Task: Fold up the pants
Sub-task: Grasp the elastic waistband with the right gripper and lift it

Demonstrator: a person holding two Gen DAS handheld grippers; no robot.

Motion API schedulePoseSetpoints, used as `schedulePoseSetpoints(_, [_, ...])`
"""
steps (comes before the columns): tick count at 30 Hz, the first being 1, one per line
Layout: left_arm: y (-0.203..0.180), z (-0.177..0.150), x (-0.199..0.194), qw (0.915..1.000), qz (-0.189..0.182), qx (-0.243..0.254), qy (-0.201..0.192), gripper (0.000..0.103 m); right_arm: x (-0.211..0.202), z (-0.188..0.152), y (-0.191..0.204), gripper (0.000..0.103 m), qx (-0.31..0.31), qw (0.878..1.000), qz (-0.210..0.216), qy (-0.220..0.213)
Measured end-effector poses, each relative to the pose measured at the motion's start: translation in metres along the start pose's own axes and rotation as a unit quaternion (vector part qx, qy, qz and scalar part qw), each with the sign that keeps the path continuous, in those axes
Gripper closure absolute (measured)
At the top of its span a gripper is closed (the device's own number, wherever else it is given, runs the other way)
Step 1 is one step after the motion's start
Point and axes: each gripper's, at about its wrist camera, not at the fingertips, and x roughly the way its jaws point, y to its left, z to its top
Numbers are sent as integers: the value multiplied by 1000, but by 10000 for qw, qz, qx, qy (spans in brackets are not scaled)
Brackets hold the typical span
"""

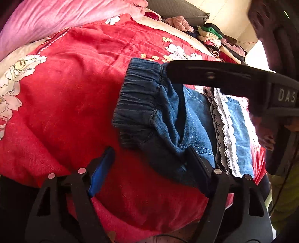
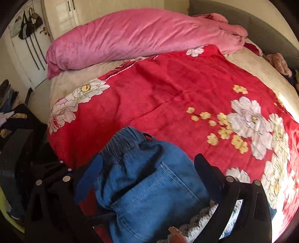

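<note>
Blue jeans lie bunched on the red floral blanket, their elastic waistband towards the left and a lace-trimmed leg at the right. My left gripper is open just above the blanket; its right finger rests against a dark fold of the jeans, and mostly blanket shows between the fingers. One black finger of the right gripper crosses over the far side of the jeans. In the right wrist view my right gripper is open, with the heaped jeans between its fingers.
A pink duvet is rolled along the far edge of the bed. A pile of clothes sits at the far right corner. A hand in a purple sleeve holds the right gripper. A door and hanging bags stand beyond the bed.
</note>
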Motion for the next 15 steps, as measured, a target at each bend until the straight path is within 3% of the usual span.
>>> schedulePoseSetpoints(6, [-1, 0, 3, 10000, 8, 31, -21, 32, 40, 8, 8, 7, -173, 9993, 20, 341])
schedulePoseSetpoints(8, [-1, -1, 3, 10000, 10, 34, -24, 32, 51, 8, 8, 18, -148, 9989, 147, 431])
schedulePoseSetpoints(11, [-1, 0, 3, 10000, 35, 42, -30, 31, 56, 5, 7, 49, -39, 9983, 438, 390])
schedulePoseSetpoints(15, [-4, 0, 3, 9998, 113, 168, -63, 22, 40, 2, -1, 64, 119, 9977, 651, 169])
